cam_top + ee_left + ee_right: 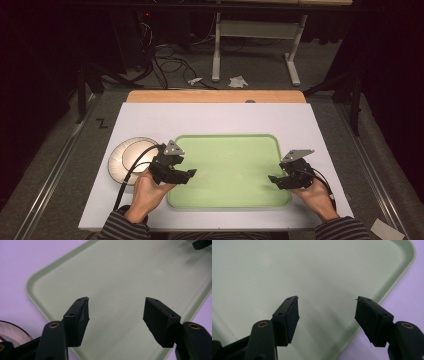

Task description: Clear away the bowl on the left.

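Observation:
A pale green tray (pixel 225 200) lies in the middle of the white table, and its floor is bare. My left gripper (pixel 189 174) hovers over the tray's left edge, open, with nothing between its jaws. My right gripper (pixel 272 179) hovers over the tray's right edge, open too and holding nothing. In the left gripper view the gripper (pixel 116 305) looks across the tray (pixel 40 280), and the tip of the other gripper (pixel 202 243) shows at the top right. In the right gripper view the gripper (pixel 327 303) points over the tray (pixel 402 265) near its corner.
A stack of white round plates (pixel 120 159) sits on the table just left of the tray, beside my left hand; its rim (pixel 12 327) shows in the left gripper view. A wooden strip (pixel 215 96) runs along the table's far edge. Cables and a table stand are on the floor beyond.

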{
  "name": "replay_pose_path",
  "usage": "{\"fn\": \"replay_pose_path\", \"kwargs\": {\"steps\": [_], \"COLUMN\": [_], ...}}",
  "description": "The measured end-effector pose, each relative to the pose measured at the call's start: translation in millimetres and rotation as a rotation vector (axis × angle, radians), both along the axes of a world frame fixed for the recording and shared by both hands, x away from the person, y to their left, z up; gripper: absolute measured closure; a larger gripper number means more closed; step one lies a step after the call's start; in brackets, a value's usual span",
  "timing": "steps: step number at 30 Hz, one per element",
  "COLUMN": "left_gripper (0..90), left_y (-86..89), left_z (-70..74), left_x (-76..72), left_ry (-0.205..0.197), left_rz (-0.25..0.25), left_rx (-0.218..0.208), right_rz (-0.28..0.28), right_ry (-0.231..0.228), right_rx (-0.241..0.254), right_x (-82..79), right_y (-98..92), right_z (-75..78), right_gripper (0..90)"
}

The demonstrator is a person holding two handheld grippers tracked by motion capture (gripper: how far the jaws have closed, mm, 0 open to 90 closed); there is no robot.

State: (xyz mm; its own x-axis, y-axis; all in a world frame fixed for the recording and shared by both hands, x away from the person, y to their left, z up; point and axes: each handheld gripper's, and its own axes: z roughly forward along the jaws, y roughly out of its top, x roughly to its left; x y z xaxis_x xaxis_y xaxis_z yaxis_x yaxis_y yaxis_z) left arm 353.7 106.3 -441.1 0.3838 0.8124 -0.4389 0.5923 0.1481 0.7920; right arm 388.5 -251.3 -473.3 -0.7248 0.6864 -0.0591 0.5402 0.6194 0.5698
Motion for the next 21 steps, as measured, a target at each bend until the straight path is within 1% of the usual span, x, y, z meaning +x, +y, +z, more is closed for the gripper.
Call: {"fn": "replay_pose_path", "kwargs": {"steps": [3,8,10,12,15,20,21], "left_gripper": [36.1,35.8,35.8,35.8,36.1,38.8,38.8], "left_y": [2.2,6.3,8.4,10.6,13.7,18.2,19.1], "left_z": [2.5,6.5,8.1,9.7,11.4,14.5,14.7], "left_x": [0.7,1.3,1.6,1.9,2.2,3.4,3.6], "left_ry": [0.001,-0.008,-0.012,-0.019,-0.021,-0.013,-0.012], "left_rz": [0.014,0.039,0.047,0.056,0.066,0.082,0.08], "left_rx": [-0.018,-0.032,-0.035,-0.039,-0.037,-0.054,-0.05], "right_rz": [0.001,0.002,0.004,0.003,0.005,0.005,0.003], "right_ry": [0.0,0.001,-0.012,-0.013,-0.014,-0.012,-0.013], "right_rx": [0.0,0.004,0.006,0.008,0.008,0.008,0.007], "right_x": [0.1,0.0,-0.1,-0.3,-0.2,-0.1,-0.2], "right_y": [-0.2,-0.1,-0.5,-0.6,-0.5,-0.5,-0.3], "right_z": [0.0,-0.1,0.5,0.8,0.7,0.5,0.5], "right_gripper": [36.9,37.0,37.0,37.1,37.2,37.2,37.2]}}
